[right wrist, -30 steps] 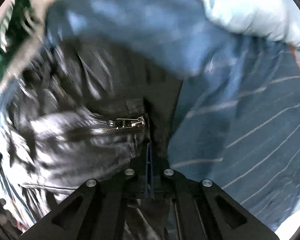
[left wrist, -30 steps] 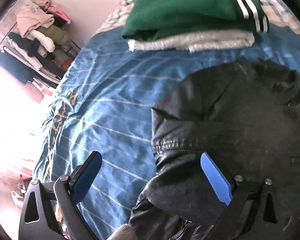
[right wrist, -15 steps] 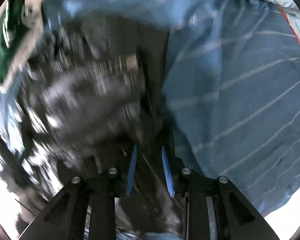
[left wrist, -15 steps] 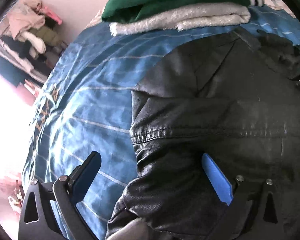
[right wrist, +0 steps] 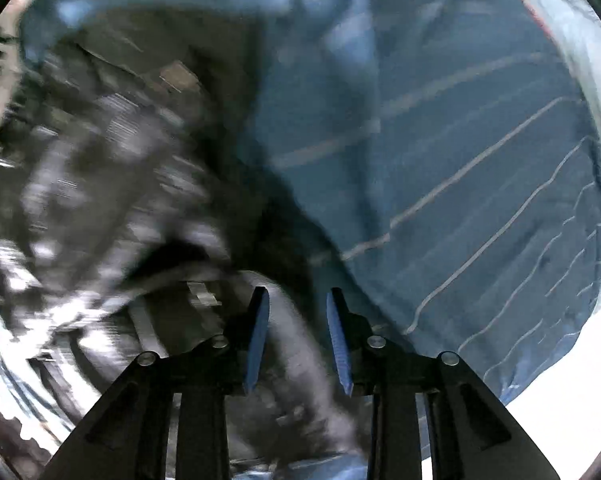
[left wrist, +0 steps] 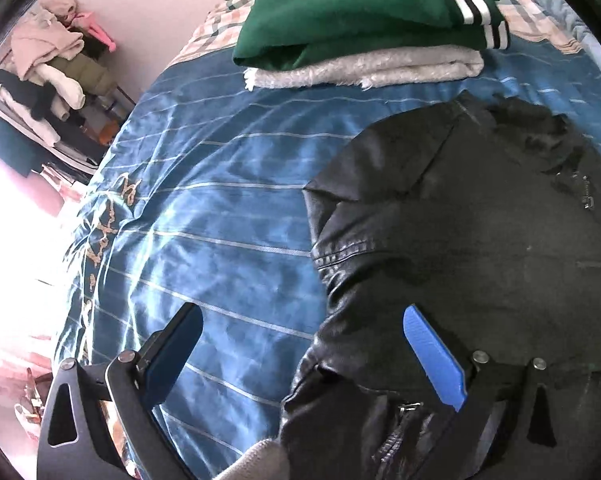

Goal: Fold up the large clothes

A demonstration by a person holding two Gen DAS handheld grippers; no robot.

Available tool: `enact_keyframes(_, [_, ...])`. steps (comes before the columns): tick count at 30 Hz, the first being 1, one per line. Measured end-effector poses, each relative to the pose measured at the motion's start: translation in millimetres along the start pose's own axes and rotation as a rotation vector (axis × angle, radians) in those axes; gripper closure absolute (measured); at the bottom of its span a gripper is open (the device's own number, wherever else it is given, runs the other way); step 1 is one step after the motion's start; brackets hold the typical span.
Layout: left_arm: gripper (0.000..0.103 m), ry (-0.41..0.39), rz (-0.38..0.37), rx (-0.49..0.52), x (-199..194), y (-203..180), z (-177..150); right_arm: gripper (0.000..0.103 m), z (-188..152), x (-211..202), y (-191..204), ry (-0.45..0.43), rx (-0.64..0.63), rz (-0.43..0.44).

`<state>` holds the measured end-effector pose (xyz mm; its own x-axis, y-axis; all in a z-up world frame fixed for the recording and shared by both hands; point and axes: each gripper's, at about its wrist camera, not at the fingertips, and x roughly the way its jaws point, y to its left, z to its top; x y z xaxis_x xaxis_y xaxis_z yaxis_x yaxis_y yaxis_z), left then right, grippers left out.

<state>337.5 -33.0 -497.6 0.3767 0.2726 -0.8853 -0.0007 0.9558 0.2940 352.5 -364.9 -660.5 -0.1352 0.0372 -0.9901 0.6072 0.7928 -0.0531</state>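
A black leather jacket (left wrist: 460, 232) lies on the blue striped bedspread (left wrist: 204, 216), filling the right half of the left wrist view. My left gripper (left wrist: 300, 332) is wide open and empty, straddling the jacket's left edge near its sleeve and zipper. In the right wrist view the jacket (right wrist: 100, 184) is motion-blurred on the left. My right gripper (right wrist: 298, 300) is partly open over a fold of the jacket, its blue pads apart and holding nothing.
A folded green garment with white stripes (left wrist: 364, 12) sits on a folded grey-white one (left wrist: 364, 70) at the far side of the bed. A rack of hanging clothes (left wrist: 48, 80) stands at the far left. The bedspread (right wrist: 480, 184) extends right.
My right gripper has opened and let go of the jacket, its jaws now wider apart. My left gripper has stayed open, drawing in over the jacket, then back, with the view shifting right.
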Motion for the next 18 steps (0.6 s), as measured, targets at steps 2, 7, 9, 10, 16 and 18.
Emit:
enact_keyframes(2, [0.0,0.004,-0.001,0.004,3.5,-6.9,4.3,0.072,-2.3,-26.5,18.0,-0.079,-0.034,0.055])
enact_keyframes(7, [0.0,0.06,0.018,0.03,35.7,-30.4,12.2,0.073,14.2,-23.9,73.6,-0.133,-0.109,0.174])
enact_keyframes(9, [0.0,0.102,0.035,0.055,52.8,-38.4,10.3,0.073,17.7,-1.5,91.6,-0.076,-0.08,0.155])
enact_keyframes(10, [0.0,0.1,0.035,0.054,54.6,-39.0,9.6,0.073,20.9,-0.4,84.8,-0.071,-0.038,0.164])
enact_keyframes(16, [0.0,0.072,0.029,0.06,52.1,-38.5,5.2,0.06,33.5,-13.0,14.9,-0.146,0.191,0.198])
enact_keyframes(18, [0.0,0.078,0.032,0.066,52.1,-39.3,5.7,0.059,38.1,7.0,-2.3,-0.076,0.243,0.263])
